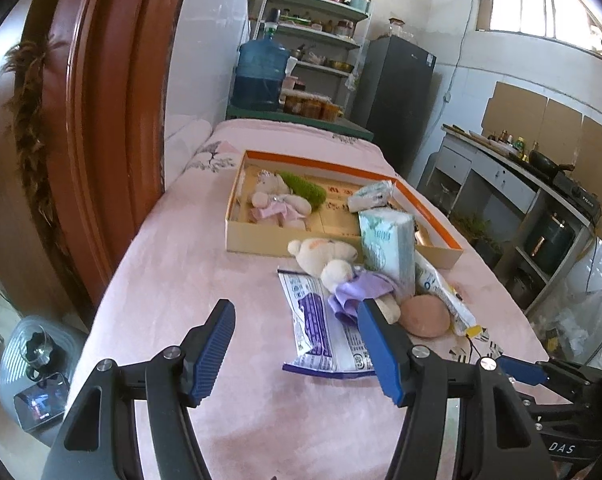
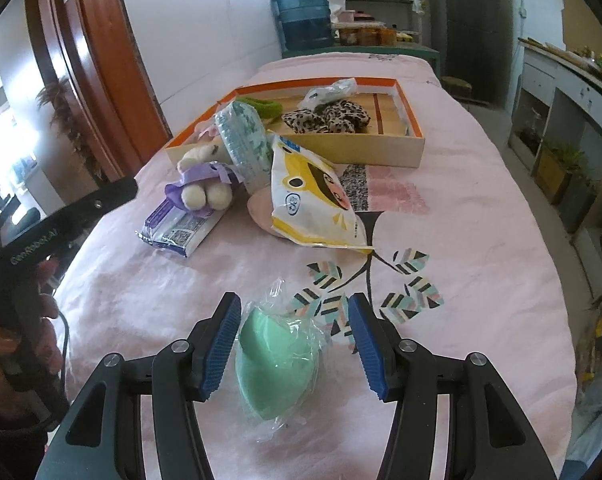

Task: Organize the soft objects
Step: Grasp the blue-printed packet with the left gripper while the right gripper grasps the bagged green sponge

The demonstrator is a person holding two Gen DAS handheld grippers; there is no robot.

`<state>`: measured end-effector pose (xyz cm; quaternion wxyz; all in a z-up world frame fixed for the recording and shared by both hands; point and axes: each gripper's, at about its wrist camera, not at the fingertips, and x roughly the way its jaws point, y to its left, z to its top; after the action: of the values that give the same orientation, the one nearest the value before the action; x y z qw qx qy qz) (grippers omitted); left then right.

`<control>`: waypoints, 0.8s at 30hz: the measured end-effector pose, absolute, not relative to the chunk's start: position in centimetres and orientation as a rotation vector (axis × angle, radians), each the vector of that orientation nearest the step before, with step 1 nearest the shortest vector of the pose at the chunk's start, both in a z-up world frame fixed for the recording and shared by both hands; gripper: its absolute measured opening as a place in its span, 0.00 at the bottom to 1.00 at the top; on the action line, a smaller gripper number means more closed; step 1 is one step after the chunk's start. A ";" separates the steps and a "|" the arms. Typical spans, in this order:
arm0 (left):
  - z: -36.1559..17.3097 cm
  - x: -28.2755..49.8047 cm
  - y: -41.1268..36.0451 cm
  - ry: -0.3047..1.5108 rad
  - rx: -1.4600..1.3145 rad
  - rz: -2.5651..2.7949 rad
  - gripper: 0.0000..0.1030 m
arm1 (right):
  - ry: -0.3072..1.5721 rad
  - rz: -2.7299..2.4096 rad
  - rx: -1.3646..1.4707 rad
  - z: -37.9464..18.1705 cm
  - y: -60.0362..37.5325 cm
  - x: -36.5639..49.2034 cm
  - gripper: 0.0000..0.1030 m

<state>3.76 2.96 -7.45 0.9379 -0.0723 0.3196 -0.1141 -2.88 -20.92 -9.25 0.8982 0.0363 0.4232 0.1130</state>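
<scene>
Your table (image 1: 181, 280), under a pink cloth, carries everything. The shallow cardboard box (image 1: 257, 240) with the orange rim sits at the far end. It holds a pink-dressed plush toy (image 1: 277, 200), a green fuzzy piece (image 1: 305, 188), a small wrapped pack (image 1: 371, 196) and, seen from the right wrist, leopard-print scrunchies (image 2: 329, 118).

Just in front of the box is the loose pile. A tissue pack (image 1: 387, 244) leans on the box wall. A yellow-and-white bag (image 2: 317, 200) lies over a round pink sponge (image 1: 425, 316). A white plush toy in a purple dress (image 1: 333, 264) lies on a purple-and-white packet (image 1: 321, 332).

Your left gripper (image 1: 297, 348) is wide open and empty. Its right finger overlaps the packet and the plush toy's feet in view; contact unclear.

Your right gripper (image 2: 295, 344) is wide open around a green sponge in clear wrap (image 2: 277, 364), which lies on the cloth well apart from the pile. The left pad is just beside the wrap, the right pad clear of it. Not gripped.
</scene>
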 end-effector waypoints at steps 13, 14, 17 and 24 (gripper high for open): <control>-10.7 6.8 1.9 0.841 -0.166 -0.282 0.62 | 0.912 0.270 0.125 -10.4 -21.0 -2.7 0.56; -11.0 7.0 1.8 0.857 -0.167 -0.287 0.62 | 0.915 0.273 0.128 -10.4 -21.0 -2.6 0.56; -11.6 7.5 1.7 0.893 -0.183 -0.311 0.62 | 0.929 0.280 0.136 -10.8 -21.2 -2.4 0.56; -12.0 8.3 0.6 0.929 -0.172 -0.389 0.37 | 0.929 0.285 0.126 -11.1 -21.0 -2.3 0.51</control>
<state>8.28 0.64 -11.95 0.8724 -0.0822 0.4444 -0.1862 -2.30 -20.98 -11.13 0.8824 0.0606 0.4461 0.1370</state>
